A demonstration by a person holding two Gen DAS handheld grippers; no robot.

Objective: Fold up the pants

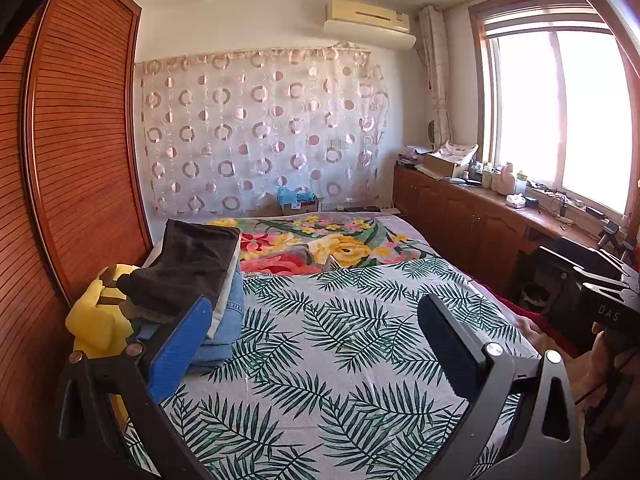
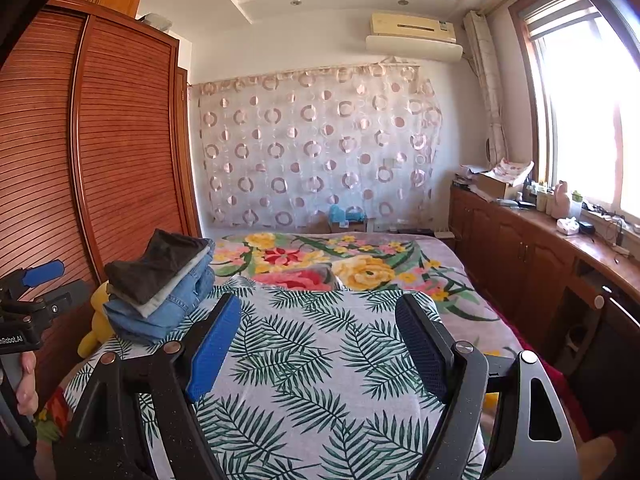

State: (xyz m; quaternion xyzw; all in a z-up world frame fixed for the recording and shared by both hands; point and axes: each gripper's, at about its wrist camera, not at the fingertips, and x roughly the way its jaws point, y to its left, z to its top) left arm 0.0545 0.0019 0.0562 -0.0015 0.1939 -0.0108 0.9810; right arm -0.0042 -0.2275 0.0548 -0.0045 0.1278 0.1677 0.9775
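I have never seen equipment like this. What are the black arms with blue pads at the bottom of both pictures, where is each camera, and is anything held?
These are two handheld grippers, one in each hand of a person; there is no robot arm. Each has a wide-angle camera looking forward along its two fingers. One picture comes from the left gripper, the other from the right gripper. Both stand open above the bed with its fern-print cover, and neither holds anything. At the bed's left side lies a stack of folded clothes: blue jeans below, a dark garment on top, with a yellow plush toy beside it. In the right wrist view, the left gripper appears at the left edge.
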